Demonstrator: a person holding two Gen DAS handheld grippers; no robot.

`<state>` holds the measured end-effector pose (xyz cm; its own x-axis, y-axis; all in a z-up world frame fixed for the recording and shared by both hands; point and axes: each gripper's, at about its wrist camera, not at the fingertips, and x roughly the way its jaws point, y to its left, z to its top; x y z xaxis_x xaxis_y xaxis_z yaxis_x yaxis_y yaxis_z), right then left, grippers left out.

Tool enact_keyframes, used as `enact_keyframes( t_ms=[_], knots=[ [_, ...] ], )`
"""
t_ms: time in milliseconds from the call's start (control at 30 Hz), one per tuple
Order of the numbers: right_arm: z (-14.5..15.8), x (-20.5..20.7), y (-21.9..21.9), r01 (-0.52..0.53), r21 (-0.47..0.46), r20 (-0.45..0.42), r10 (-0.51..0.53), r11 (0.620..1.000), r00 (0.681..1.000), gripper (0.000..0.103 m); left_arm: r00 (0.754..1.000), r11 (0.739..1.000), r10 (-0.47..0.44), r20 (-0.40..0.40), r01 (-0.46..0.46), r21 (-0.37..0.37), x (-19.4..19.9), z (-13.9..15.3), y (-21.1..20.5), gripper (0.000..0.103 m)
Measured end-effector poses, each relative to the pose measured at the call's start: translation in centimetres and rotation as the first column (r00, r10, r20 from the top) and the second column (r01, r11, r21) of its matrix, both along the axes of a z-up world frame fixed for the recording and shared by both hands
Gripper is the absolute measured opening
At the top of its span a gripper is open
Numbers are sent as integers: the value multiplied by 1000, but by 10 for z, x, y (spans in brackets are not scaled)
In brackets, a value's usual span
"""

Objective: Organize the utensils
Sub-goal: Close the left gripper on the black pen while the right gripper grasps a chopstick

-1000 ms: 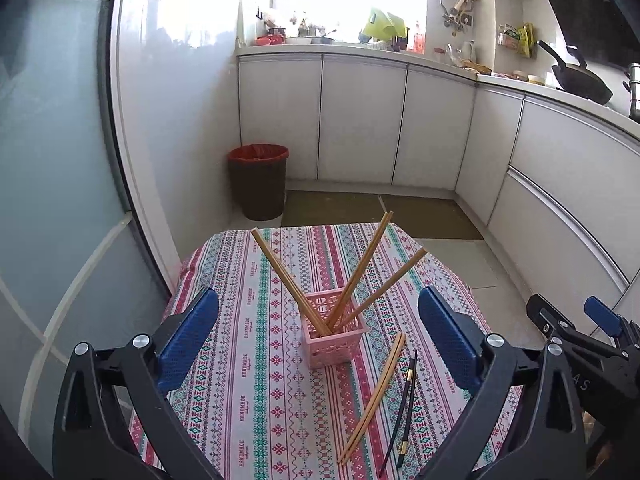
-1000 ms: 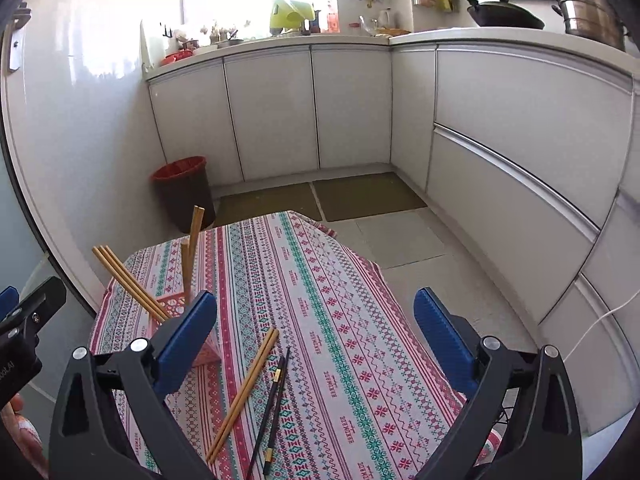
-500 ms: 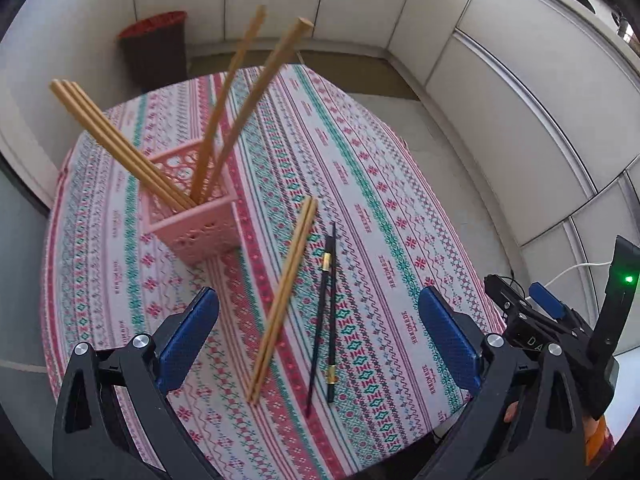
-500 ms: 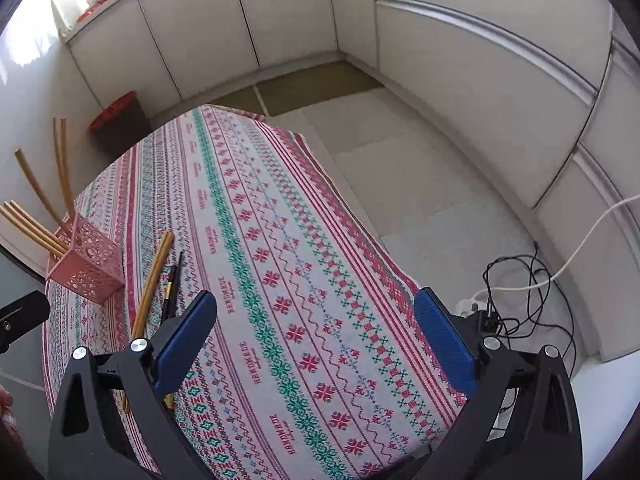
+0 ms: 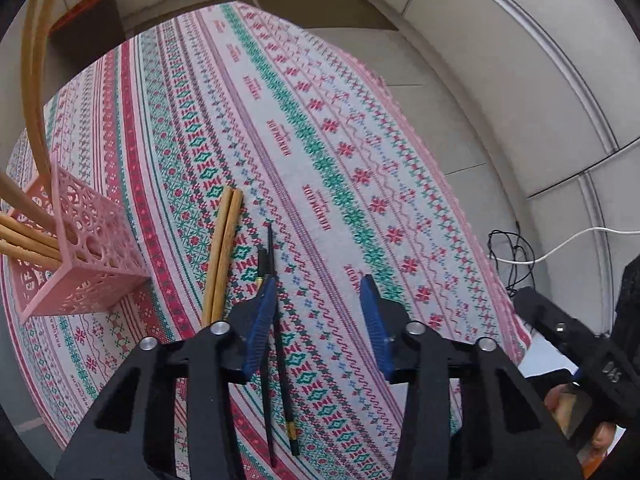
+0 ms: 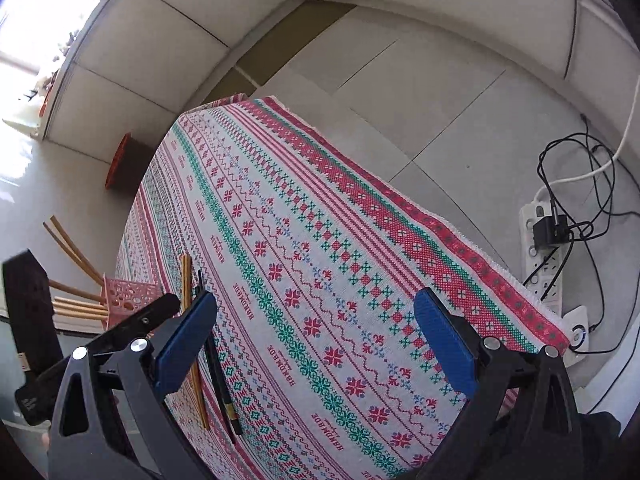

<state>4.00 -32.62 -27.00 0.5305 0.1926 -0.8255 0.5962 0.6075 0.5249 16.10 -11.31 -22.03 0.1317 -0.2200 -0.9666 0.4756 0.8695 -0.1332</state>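
Note:
A pink perforated holder (image 5: 76, 256) with several wooden chopsticks stands at the left of the patterned tablecloth (image 5: 320, 184). A pair of wooden chopsticks (image 5: 222, 252) and a pair of black chopsticks (image 5: 280, 360) lie flat beside it. My left gripper (image 5: 316, 320) is open, low over the black chopsticks, its left finger just above them. My right gripper (image 6: 316, 344) is open and empty over the cloth, right of the black chopsticks (image 6: 218, 368) and wooden pair (image 6: 188, 320). The holder (image 6: 128, 296) shows at the left.
A red-rimmed bin (image 6: 124, 162) stands on the floor beyond the table. A power strip with cables (image 6: 548, 248) lies on the floor to the right. White cabinets ring the room. The table edge (image 6: 480, 264) runs close on the right.
Both grippers have tilted down and moved closer to the table. The left gripper's jaws have narrowed and dropped over the black chopsticks. The chopsticks on the cloth have not moved.

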Motion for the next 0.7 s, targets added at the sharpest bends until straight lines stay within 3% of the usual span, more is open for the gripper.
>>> enact_keyframes(
  t_ms=[300, 700],
  knots=[
    [-6, 4, -8, -2, 4, -10, 2, 1000, 1000, 96, 998, 992, 53, 19, -55, 111, 14, -18, 1, 12],
    [-10, 3, -9, -5, 1, -17, 5, 1000, 1000, 96, 997, 986, 70, -18, -66, 152, 31, -56, 3, 11]
  ],
)
